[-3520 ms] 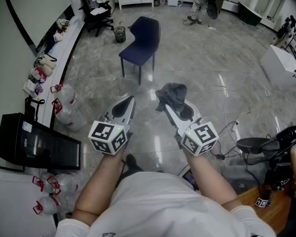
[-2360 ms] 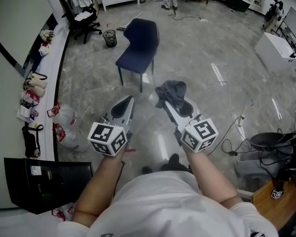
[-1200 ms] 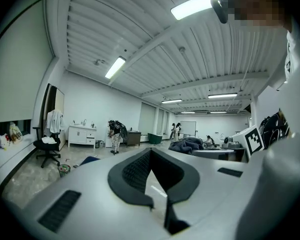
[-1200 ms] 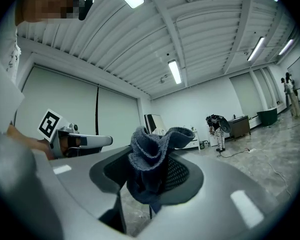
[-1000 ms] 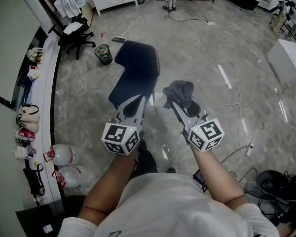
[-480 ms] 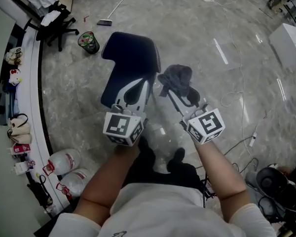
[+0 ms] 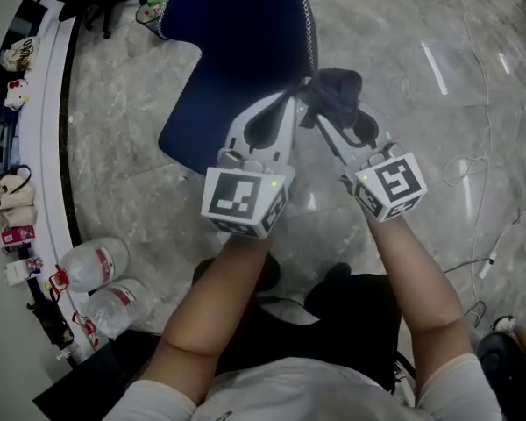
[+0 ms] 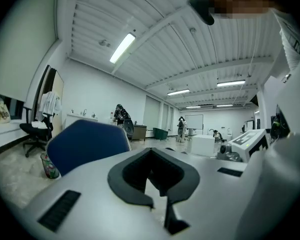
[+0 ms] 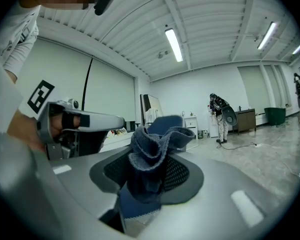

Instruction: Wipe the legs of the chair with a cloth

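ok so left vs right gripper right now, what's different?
Left gripper: jaws together, nothing between them. Right gripper: jaws clamped on the grey cloth. In the head view the left gripper overlaps the blue chair, while the right gripper shows mostly over floor. Shared: both point forward and angle inward, tips nearly meeting.

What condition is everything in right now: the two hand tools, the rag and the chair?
left gripper: shut, nothing in it.
right gripper: shut on the cloth.
cloth: bunched up, clamped at the jaw tips.
chair: upright on the floor, seat empty.
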A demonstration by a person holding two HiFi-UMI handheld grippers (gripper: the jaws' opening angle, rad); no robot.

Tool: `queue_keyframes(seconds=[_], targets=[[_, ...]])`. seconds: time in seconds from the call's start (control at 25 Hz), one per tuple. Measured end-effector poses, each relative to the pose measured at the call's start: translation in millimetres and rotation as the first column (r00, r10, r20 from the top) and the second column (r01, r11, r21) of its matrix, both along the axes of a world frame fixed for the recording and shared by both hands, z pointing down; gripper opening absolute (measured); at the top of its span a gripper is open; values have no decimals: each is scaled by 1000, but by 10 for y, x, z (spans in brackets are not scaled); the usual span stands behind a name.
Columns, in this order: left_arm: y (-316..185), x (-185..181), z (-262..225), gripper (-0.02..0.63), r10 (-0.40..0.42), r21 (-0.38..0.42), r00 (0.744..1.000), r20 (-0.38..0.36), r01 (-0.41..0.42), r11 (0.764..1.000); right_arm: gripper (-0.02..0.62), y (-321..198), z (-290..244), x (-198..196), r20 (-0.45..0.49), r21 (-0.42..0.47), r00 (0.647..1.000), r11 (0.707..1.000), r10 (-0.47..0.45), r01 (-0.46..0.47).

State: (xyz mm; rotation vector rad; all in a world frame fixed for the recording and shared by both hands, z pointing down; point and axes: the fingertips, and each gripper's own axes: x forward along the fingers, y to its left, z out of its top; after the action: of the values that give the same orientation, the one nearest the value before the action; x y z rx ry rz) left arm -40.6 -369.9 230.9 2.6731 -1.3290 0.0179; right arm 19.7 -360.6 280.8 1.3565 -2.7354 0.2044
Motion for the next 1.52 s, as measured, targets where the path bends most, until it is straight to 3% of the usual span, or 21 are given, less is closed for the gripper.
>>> queue_keyframes(seconds=[0.24,0.52,0.72,1.0,1.16,1.32,1.52], targets=[[-177,17,1854,6,0,-29,1000,20,1,1000,150,-353,2037,-3,-24,-8,1000,1000,17,-18],[-208,-43,2880,6,-32,-60,999,6,32,998,150,-697,3676,-230,-91,-69,996,998,6,-12],[-296,-35,3022,6,-39,-39,998,42,41,998,150,-912,4448,-497,-125,-121,992,992,-31,15],[-354,-22,3098,8,-36,-53,999,23,37,998,150,-1146,4370,-671,-158,-28,985,997,-70,66],[-356,-60,3197,6,-43,-72,999,19,44,996,149,-1132,4673,-677,-179,6,977,993,-112,115],[-335,-194,3205,6,-56,-75,998,14,57,996,150,-1150,5418,-683,-196,-135,973,986,-125,99],[-316,-309,3232,6,-82,-89,996,32,85,992,150,-1207,6299,-678,-194,-329,972,942,-135,66]])
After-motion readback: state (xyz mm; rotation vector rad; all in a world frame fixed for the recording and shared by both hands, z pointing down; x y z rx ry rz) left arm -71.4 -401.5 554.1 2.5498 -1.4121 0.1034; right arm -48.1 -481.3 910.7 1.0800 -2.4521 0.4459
